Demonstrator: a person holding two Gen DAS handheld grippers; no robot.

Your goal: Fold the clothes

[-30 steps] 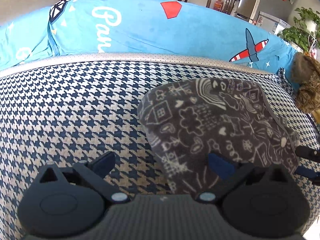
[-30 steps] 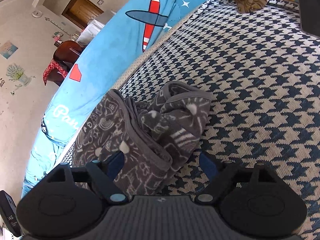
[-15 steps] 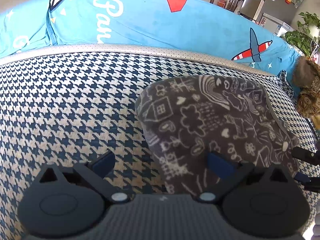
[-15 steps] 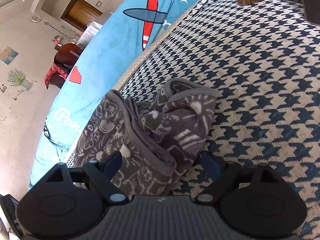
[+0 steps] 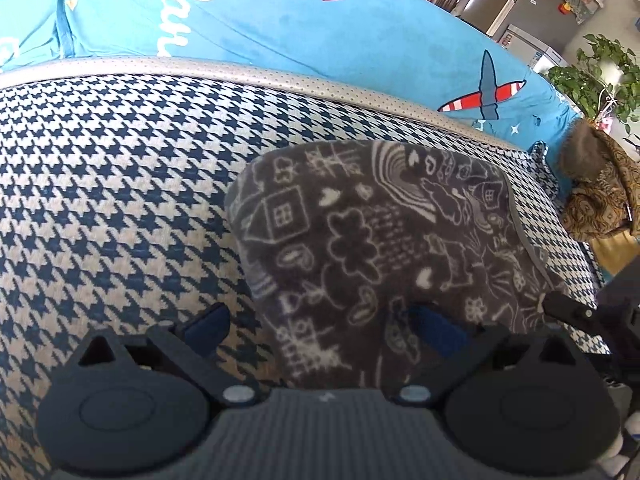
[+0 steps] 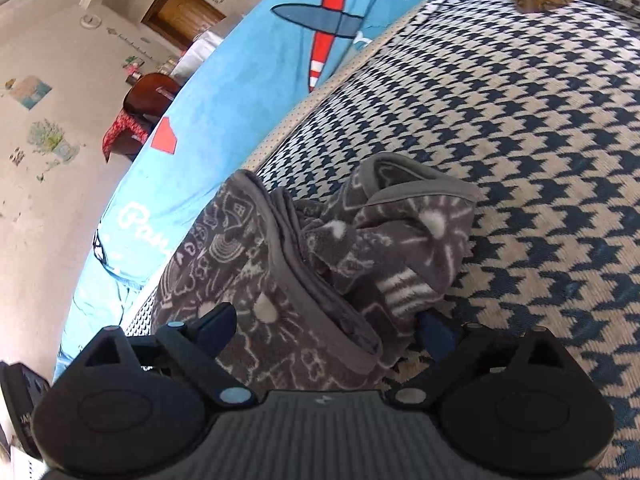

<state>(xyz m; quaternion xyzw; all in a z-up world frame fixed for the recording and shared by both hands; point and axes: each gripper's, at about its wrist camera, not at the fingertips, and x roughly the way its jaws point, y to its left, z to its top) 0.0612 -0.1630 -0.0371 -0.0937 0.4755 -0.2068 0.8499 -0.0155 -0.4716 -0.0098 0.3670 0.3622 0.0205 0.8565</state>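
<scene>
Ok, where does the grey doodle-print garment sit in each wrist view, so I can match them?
Left wrist: grey doodle-print garment lies centre-right, flat, its near edge between the open fingers.
Right wrist: the garment lies centre-left, bunched, stacked edges showing.
Shared landmark: the red-and-blue plane on the blue cover, behind the houndstooth cushion.

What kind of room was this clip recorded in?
Most likely a home living area: a houndstooth sofa seat with a blue cartoon blanket on its back, a fridge, and a houseplant.

Blue blanket (image 5: 280, 20), plant (image 5: 596, 76), fridge (image 5: 516, 4).
</scene>
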